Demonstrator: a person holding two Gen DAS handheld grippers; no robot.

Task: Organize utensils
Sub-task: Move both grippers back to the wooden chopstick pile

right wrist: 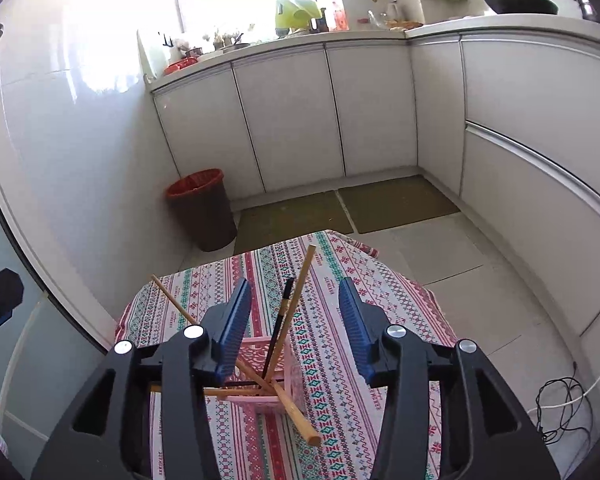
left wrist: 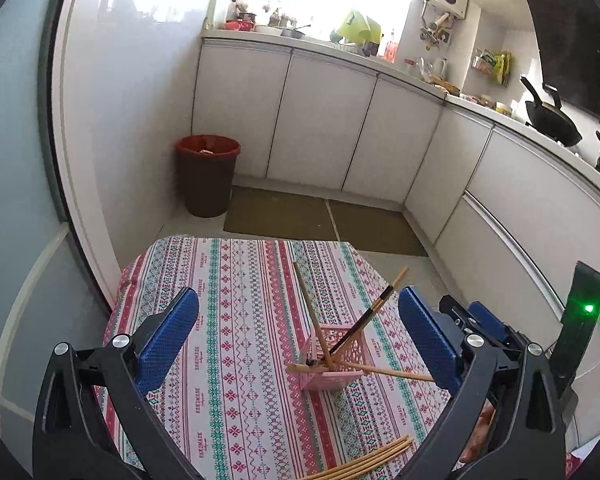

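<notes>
A small pink lattice basket (left wrist: 332,356) stands on the patterned tablecloth (left wrist: 236,304). Several chopsticks lean out of it: wooden ones (left wrist: 308,300) and a black one (left wrist: 364,320). A bundle of loose wooden chopsticks (left wrist: 380,460) lies on the cloth at the near edge. My left gripper (left wrist: 298,328) is open and empty, above and behind the basket. In the right wrist view my right gripper (right wrist: 296,320) is open and empty directly over the basket (right wrist: 268,376), with the black chopstick (right wrist: 278,328) and wooden chopsticks (right wrist: 298,300) rising between its fingers.
The small table stands in a kitchen corner. A red-rimmed brown bin (left wrist: 208,176) stands on the floor beyond it. White cabinets (left wrist: 320,120) with a cluttered counter run behind and to the right. A wok (left wrist: 552,120) sits on the stove. A cable (right wrist: 560,408) lies on the floor at right.
</notes>
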